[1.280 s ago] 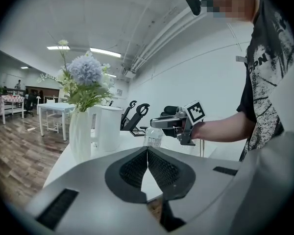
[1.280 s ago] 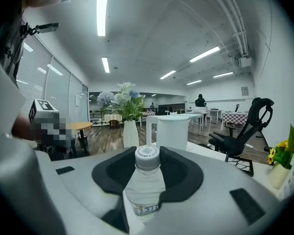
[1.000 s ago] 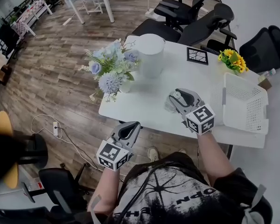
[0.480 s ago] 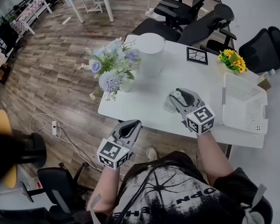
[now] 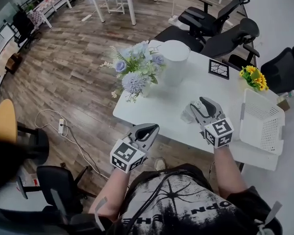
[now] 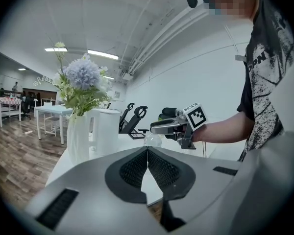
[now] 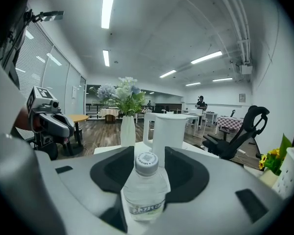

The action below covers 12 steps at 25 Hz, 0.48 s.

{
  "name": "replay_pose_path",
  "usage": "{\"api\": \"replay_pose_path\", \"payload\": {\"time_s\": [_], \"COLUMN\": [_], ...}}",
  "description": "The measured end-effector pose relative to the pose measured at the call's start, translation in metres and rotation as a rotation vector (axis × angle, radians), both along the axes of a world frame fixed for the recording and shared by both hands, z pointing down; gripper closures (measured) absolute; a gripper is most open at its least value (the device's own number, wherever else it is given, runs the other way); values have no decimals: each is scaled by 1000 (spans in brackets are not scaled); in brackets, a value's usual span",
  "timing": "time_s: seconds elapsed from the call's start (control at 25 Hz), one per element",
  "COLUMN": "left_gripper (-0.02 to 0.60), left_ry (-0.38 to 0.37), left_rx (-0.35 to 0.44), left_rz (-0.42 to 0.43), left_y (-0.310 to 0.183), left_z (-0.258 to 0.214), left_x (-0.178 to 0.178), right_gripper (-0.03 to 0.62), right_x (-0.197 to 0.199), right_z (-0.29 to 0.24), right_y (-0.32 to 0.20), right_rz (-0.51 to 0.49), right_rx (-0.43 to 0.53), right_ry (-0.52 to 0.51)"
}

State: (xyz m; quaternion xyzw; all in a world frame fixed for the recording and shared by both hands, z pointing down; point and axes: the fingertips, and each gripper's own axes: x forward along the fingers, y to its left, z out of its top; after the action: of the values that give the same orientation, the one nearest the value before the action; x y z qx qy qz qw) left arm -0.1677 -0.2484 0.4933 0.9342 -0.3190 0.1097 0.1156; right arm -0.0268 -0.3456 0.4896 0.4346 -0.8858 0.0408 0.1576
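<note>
Right tool (image 7: 146,155) clamped on water bottle (image 7: 144,190), which stands upright between its jaws, over the tabletop (image 5: 166,106). Left tool (image 6: 147,153) closed on nothing, off to its left. Reads as the grasp step — any lift needs an even squeeze.

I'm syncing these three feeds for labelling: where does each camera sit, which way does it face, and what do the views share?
Head view: on the person's head, facing steeply down at the white table; shows left gripper, right gripper, shirt.
Left gripper view: on the left gripper, along its shut jaws toward the right gripper; arm shows.
Right gripper view: on the right gripper, jaws around the water bottle, facing the jug.
Shared: vase of flowers, in all.
</note>
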Motion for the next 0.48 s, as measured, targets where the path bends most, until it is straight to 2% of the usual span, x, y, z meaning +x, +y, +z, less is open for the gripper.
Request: {"api": "replay_pose_path", "payload": {"time_s": [0.24,0.48], "left_gripper": [571,571], "left_ry": [11,23], "left_rx": [18,44], "left_rz": [-7,-7], "left_y": [-1,-5], "left_z": [-6,-16], "left_x": [-3,-2], "right_gripper": [402,413], "right_x": [-5,-22], "right_z": [-33,-73], "right_y": [7,22], "right_rz": [-16,-82], "right_rx": [66,144], "right_ry": [-20,-34]}}
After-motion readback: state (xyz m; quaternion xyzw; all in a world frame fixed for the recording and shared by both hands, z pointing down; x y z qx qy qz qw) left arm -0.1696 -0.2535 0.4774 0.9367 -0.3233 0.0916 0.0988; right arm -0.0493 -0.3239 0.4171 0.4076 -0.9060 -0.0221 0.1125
